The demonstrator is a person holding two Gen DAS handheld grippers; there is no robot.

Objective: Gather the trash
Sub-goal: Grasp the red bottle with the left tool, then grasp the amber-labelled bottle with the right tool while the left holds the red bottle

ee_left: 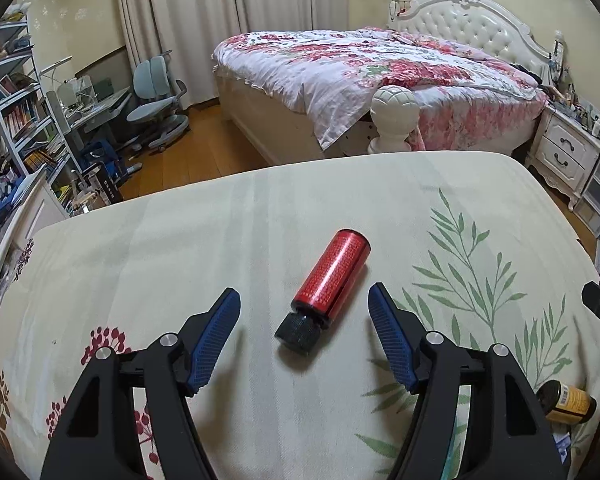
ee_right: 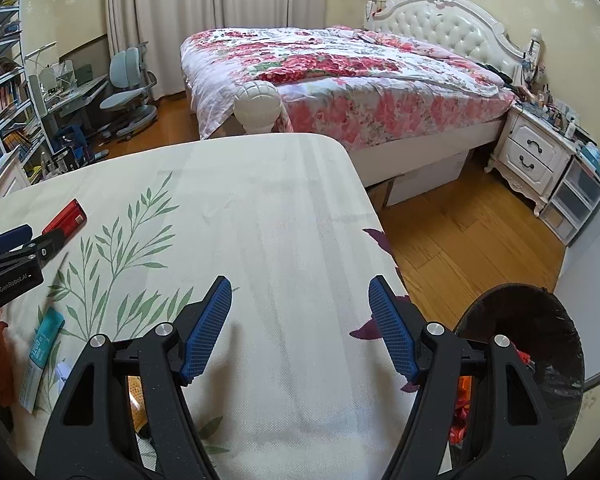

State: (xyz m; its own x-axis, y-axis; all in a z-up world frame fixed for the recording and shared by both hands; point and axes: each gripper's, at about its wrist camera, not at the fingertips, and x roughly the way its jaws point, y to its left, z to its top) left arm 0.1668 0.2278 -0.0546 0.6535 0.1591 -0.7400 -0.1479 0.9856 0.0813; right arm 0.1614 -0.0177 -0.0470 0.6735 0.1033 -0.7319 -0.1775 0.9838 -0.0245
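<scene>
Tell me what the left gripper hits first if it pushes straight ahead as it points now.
Most likely the red bottle: it lies on the tablecloth between the open fingers of the left gripper, black cap nearest. Height above the cloth is unclear.

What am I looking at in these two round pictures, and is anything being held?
No robot arm here: a person carries a two-finger tool in each hand, each with a fisheye camera looking along its fingers. The left view shows the left gripper, open, with a red bottle lying between its fingers on the leaf-print cloth; a yellow-labelled bottle lies at lower right. The right view shows the right gripper, open over bare cloth, a teal packet to its left, and a dark trash bin on the floor. Nothing is held.
</scene>
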